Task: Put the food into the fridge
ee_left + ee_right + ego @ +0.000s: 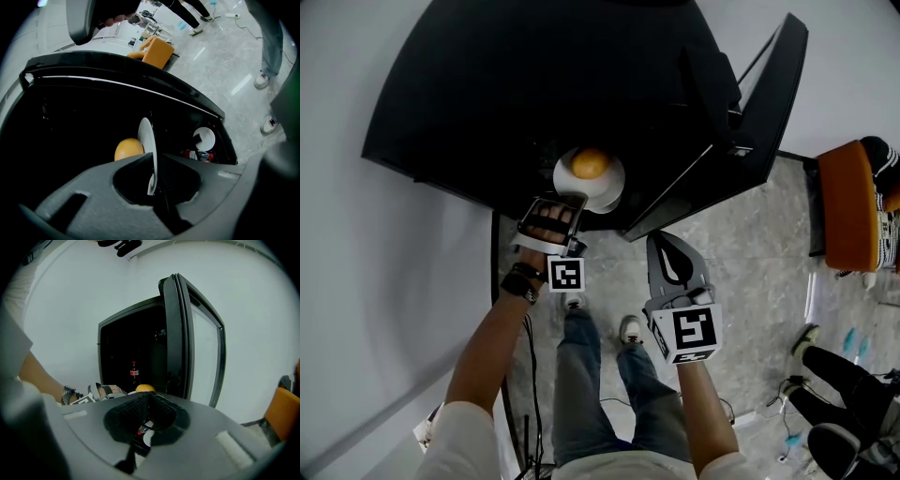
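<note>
At open fridge [534, 94], L tool [565, 200] clamped on plate [607, 193] w/ orange [590, 163], cola bottle [134, 372] inside, R tool [664, 248] closed, empty

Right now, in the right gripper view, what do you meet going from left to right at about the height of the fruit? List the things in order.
wristwatch → orange fruit → fridge door → orange chair
</note>
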Tool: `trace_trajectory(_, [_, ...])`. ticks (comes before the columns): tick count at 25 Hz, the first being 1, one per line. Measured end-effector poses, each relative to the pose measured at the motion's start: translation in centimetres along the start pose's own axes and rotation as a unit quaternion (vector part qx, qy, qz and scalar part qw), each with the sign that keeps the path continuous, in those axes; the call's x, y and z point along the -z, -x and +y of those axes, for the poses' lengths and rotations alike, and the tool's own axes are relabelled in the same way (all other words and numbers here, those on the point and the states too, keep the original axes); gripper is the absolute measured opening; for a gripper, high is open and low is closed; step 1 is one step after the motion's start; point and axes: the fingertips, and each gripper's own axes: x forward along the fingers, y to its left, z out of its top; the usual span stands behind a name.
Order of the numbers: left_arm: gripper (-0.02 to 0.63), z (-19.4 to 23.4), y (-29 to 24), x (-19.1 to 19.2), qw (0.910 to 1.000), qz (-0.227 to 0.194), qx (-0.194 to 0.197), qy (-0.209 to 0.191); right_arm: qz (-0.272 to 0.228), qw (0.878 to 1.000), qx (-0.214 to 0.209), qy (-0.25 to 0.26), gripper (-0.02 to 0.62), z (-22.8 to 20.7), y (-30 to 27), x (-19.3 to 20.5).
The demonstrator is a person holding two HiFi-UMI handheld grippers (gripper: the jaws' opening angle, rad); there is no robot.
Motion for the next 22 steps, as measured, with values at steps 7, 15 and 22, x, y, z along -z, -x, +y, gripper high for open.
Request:
trace_trajectory(7, [0.020, -0.3, -1.2, -0.1, 0.9999, 0.003, 0.010, 0.009, 0.000, 1.000, -0.004, -0.003, 0.006, -0.1, -0.1, 0.2])
trace_trajectory(15, [0.063, -0.1, -3.5, -0.4, 0.9968, 0.011, 0.061, 0.050, 0.008, 1.000, -0.012, 0.020, 0.006, 0.3, 0.0, -0.2])
trace_trajectory(22, [0.189, -1.2, -4.5, -0.5, 0.9918, 0.022, 0.108, 0.065, 0.010, 1.000, -0.016, 0.015, 0.006, 0.3, -0.1, -0.2])
